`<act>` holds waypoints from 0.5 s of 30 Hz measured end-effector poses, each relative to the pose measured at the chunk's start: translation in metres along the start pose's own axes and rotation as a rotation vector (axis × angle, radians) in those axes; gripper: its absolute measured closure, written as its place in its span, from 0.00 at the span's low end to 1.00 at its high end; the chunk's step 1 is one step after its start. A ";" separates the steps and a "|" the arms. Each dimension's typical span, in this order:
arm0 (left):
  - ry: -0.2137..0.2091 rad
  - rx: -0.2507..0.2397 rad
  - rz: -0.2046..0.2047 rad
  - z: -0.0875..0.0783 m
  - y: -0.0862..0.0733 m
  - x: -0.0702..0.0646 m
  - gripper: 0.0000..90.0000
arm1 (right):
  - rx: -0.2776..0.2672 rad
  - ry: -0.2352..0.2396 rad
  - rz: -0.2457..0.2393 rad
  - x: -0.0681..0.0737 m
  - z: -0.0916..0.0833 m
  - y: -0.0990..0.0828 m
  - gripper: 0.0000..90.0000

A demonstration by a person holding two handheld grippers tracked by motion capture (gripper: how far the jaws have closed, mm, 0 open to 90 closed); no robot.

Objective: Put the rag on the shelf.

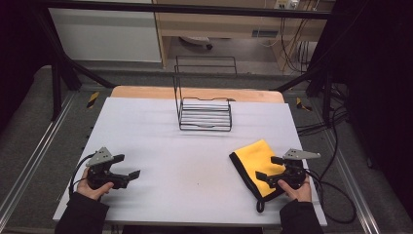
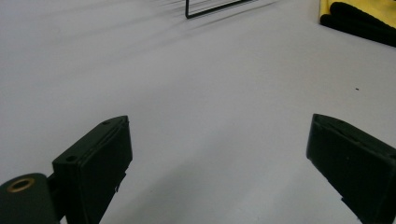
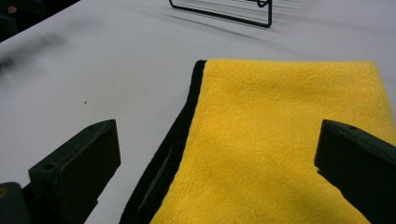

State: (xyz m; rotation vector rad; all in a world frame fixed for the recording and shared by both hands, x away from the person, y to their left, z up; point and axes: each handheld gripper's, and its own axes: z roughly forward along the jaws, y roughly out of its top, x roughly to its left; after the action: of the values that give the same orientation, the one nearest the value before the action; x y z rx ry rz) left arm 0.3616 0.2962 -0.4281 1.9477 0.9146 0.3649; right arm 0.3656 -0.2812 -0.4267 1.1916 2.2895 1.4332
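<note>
A folded yellow cloth with a black edge lies flat at the front right of the white table. My right gripper hovers over its near part, jaws wide apart, nothing between them; in the right gripper view the yellow cloth spreads under the open jaws. At the front left, my left gripper is held just above bare table, open and empty. A black wire rack stands at the back centre of the table, and its base shows at the top of the left gripper view.
Cables trail off the table's right edge. Beyond the far edge are a wooden strip, a black frame, and cabinets. Open white surface lies between the two grippers and in front of the rack.
</note>
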 end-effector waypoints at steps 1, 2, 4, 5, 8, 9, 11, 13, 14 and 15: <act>0.002 0.000 0.000 0.000 0.000 0.000 0.08 | 0.001 0.001 -0.001 0.000 0.000 0.000 0.01; 0.003 0.000 -0.001 -0.001 0.000 0.000 0.08 | 0.004 0.001 -0.004 0.000 0.000 0.000 0.01; 0.006 -0.002 0.000 -0.001 0.000 0.000 0.08 | 0.004 -0.001 0.001 0.000 0.000 0.000 0.01; 0.006 -0.003 -0.001 -0.001 0.000 0.000 0.08 | 0.002 -0.001 0.005 0.001 0.000 0.000 0.01; 0.010 0.000 0.001 0.000 0.000 0.001 0.08 | 0.004 -0.005 0.005 0.001 0.000 0.000 0.02; 0.010 0.000 0.001 0.000 0.000 0.001 0.08 | 0.004 -0.005 0.005 0.001 0.000 0.000 0.02; 0.009 0.002 0.004 0.000 0.000 0.000 0.08 | 0.017 -0.024 0.007 0.003 0.003 0.002 0.02; 0.008 0.003 0.006 0.000 0.000 0.001 0.08 | 0.026 -0.028 0.002 0.006 0.006 0.002 0.02; 0.011 0.004 0.004 0.001 0.000 0.001 0.08 | 0.026 -0.028 0.002 0.006 0.006 0.002 0.02; 0.013 0.004 0.001 0.001 0.000 0.001 0.08 | 0.028 -0.033 -0.004 0.008 0.007 0.002 0.02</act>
State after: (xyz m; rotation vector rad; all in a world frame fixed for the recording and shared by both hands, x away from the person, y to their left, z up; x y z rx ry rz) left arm 0.3627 0.2962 -0.4287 1.9516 0.9240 0.3768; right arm 0.3655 -0.2704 -0.4266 1.2082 2.2965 1.3737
